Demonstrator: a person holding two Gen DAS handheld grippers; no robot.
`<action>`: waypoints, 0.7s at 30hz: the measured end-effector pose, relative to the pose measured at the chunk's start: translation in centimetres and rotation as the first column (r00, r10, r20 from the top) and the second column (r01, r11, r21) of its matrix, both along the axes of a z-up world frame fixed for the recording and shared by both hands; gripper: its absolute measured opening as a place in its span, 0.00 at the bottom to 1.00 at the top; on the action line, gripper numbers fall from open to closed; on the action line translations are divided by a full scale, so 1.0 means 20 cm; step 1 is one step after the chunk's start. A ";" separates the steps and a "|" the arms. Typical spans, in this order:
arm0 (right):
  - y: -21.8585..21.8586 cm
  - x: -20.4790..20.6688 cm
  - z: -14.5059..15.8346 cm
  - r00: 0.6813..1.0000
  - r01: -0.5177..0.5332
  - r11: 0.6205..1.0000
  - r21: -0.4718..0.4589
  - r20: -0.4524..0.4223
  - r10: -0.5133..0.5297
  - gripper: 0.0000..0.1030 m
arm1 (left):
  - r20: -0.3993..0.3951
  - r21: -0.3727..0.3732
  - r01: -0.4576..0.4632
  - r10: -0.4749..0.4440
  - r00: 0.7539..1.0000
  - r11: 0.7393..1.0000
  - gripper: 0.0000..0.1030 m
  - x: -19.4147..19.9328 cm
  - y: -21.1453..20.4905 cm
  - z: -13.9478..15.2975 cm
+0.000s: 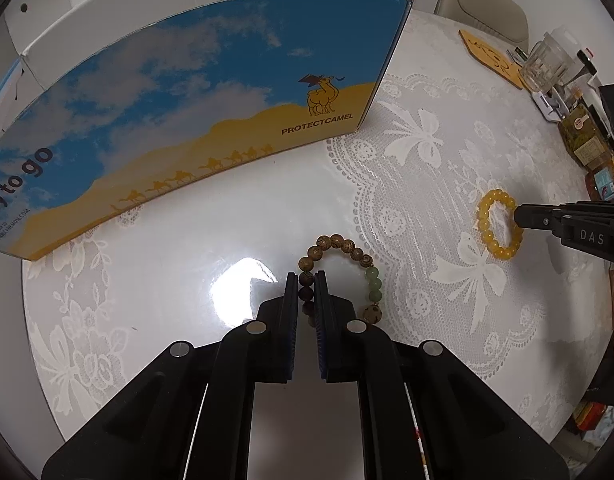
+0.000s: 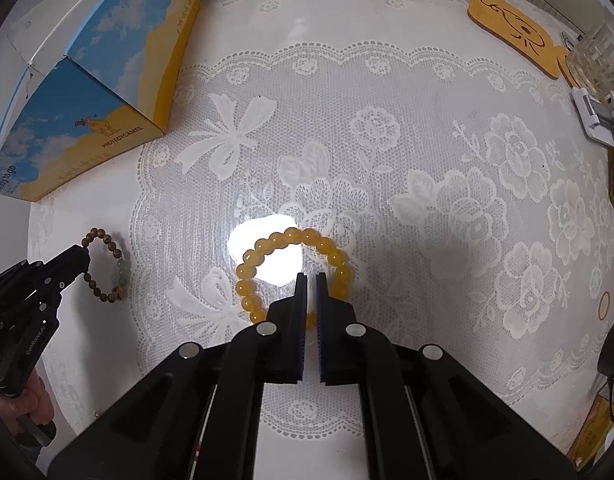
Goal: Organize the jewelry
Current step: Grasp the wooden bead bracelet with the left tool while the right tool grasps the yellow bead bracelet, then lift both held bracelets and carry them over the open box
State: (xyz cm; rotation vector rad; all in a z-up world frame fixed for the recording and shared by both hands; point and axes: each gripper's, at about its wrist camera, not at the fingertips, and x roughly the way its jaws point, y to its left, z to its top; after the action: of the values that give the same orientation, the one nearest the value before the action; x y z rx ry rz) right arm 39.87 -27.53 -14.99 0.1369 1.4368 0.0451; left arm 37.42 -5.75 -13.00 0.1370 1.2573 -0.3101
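Right, my left tool [image 1: 305, 280] pinches the brown-and-green beaded bracelet [image 1: 343, 268] at lower centre, my right tool [image 2: 311, 280] clamps the yellow beaded bracelet [image 2: 291, 268]; camel-print cardboard box [image 1: 179, 120] waits upper left, nearer my left.

2 close downward views, shared table [image 1: 195, 280]

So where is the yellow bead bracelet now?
The yellow bead bracelet lies on the lace tablecloth, clamped in the right gripper, right of the brown bracelet.
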 end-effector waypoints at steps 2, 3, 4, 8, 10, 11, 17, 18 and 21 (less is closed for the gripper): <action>-0.01 0.00 0.02 1.000 0.001 1.000 0.009 0.011 -0.001 0.00 | 0.003 -0.005 -0.003 0.003 1.000 1.000 0.07 -0.01 0.01 0.01; -0.01 0.00 0.03 1.000 -0.001 1.000 0.010 0.020 0.001 0.00 | 0.005 -0.008 -0.005 0.005 1.000 1.000 0.07 0.00 0.00 0.02; 0.00 0.00 0.05 1.000 -0.001 1.000 0.009 0.026 0.001 0.00 | 0.006 -0.010 -0.006 0.006 1.000 1.000 0.07 0.00 0.01 0.02; -0.04 0.03 0.03 1.000 0.014 1.000 -0.011 -0.003 -0.014 0.03 | -0.002 -0.007 -0.011 0.011 1.000 1.000 0.07 0.01 0.01 0.02; -0.07 0.04 0.00 0.999 0.041 0.999 0.003 -0.031 -0.041 0.04 | -0.007 -0.006 -0.013 0.013 1.000 1.000 0.07 0.01 0.01 0.01; -0.09 0.05 -0.01 0.998 0.053 0.999 0.003 -0.041 -0.053 0.06 | -0.008 -0.004 -0.012 0.012 1.000 1.000 0.07 0.01 0.01 0.01; -0.10 0.10 -0.07 0.996 0.057 0.998 -0.007 -0.063 -0.058 0.22 | -0.023 -0.005 -0.012 0.012 1.000 1.000 0.07 0.00 0.02 -0.01; -0.09 0.10 -0.08 0.997 0.053 0.998 -0.013 -0.061 -0.054 0.23 | -0.024 -0.004 -0.012 0.012 1.000 1.000 0.07 0.00 0.02 -0.01; -0.08 0.10 -0.08 0.998 0.030 0.998 -0.051 -0.047 -0.032 0.09 | -0.026 -0.005 -0.010 0.010 1.000 1.000 0.07 0.00 0.01 -0.02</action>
State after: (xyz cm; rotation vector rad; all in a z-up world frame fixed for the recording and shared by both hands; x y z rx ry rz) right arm 41.83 -29.11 -16.63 0.1198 1.4816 -0.0198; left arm 37.46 -5.52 -13.35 0.1219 1.2829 -0.3072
